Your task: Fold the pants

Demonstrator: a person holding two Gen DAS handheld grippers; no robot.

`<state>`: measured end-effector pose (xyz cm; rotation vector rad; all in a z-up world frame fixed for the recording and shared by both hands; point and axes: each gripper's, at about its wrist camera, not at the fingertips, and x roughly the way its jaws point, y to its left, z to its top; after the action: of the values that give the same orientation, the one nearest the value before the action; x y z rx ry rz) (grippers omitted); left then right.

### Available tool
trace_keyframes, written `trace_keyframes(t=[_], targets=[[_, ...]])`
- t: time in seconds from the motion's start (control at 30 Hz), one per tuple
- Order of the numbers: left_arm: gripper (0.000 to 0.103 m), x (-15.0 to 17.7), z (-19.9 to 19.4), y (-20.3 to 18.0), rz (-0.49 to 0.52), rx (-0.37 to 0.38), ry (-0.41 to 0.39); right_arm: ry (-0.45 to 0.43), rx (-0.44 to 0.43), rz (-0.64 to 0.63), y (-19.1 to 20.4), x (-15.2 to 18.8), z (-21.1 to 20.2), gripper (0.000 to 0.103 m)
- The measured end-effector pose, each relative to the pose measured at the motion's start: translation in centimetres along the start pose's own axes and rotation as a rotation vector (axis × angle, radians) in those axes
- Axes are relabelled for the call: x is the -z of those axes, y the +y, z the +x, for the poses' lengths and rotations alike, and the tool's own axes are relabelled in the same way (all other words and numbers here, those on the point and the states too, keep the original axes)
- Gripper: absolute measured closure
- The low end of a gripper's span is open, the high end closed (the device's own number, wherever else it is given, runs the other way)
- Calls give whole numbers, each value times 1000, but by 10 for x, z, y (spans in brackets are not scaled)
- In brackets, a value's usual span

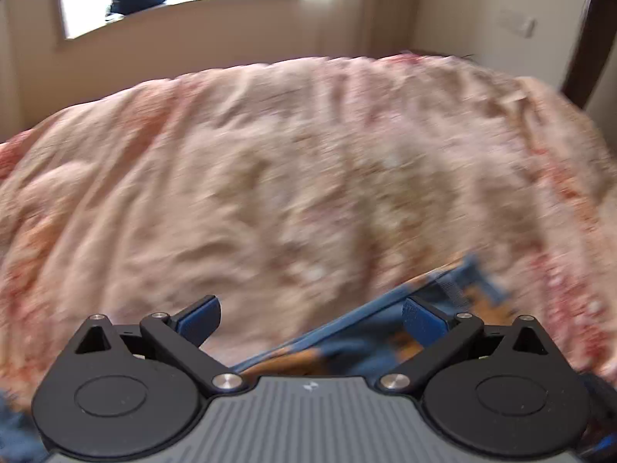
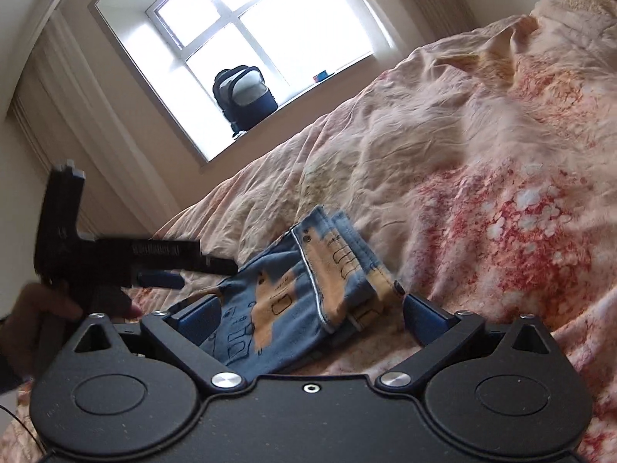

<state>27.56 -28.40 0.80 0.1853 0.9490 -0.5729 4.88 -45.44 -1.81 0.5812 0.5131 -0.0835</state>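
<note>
The pants (image 2: 293, 293) are small, blue with orange patches, and lie folded in a compact bundle on the bed. In the right wrist view my right gripper (image 2: 312, 318) is open, its jaws on either side of the bundle's near end, holding nothing. The left gripper (image 2: 162, 270) shows there at the left, held in a hand, beside the bundle's left edge. In the blurred left wrist view my left gripper (image 1: 312, 318) is open and empty, with the pants (image 1: 347, 347) low between and under its right finger.
A peach and red floral bedspread (image 2: 482, 193) covers the bed. A window (image 2: 246, 38) with a dark backpack (image 2: 245, 96) on its sill is behind. A dark bedpost (image 1: 586, 46) stands at the far right.
</note>
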Motion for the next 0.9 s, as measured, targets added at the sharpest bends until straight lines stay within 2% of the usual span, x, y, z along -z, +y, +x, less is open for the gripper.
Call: trace_keyframes(t=[0.13, 0.2, 0.33, 0.43, 0.5, 0.6, 0.63, 0.67, 0.7, 0.8, 0.9], targets=[[0, -10, 8, -20, 66, 95, -6, -80, 65, -58, 7, 6, -14, 8], [0, -12, 15, -31, 96, 98, 8, -88, 63, -60, 4, 6, -18, 8], [0, -11, 24, -47, 140, 100, 14, -51, 34, 15, -8, 8, -16, 10], [0, -11, 28, -59, 206, 51, -6, -48, 21, 15, -6, 9, -16, 12], [0, -13, 27, -60, 210, 55, -19, -77, 62, -11, -2, 8, -19, 20], [2, -16, 24, -54, 184, 102, -34, -131, 75, -49, 3, 8, -27, 22], [4, -18, 24, -51, 178, 125, -38, -143, 82, -62, 4, 7, -29, 24], [12, -18, 24, -48, 171, 151, -35, -151, 92, -83, 5, 5, -30, 30], [19, -20, 25, -45, 166, 184, -25, -152, 94, -99, 6, 3, -29, 37], [24, -19, 28, -38, 153, 279, -10, -138, 81, -118, 7, 0, -25, 51], [26, -17, 34, -37, 166, 297, -3, -108, 93, -122, 6, 0, -20, 54]])
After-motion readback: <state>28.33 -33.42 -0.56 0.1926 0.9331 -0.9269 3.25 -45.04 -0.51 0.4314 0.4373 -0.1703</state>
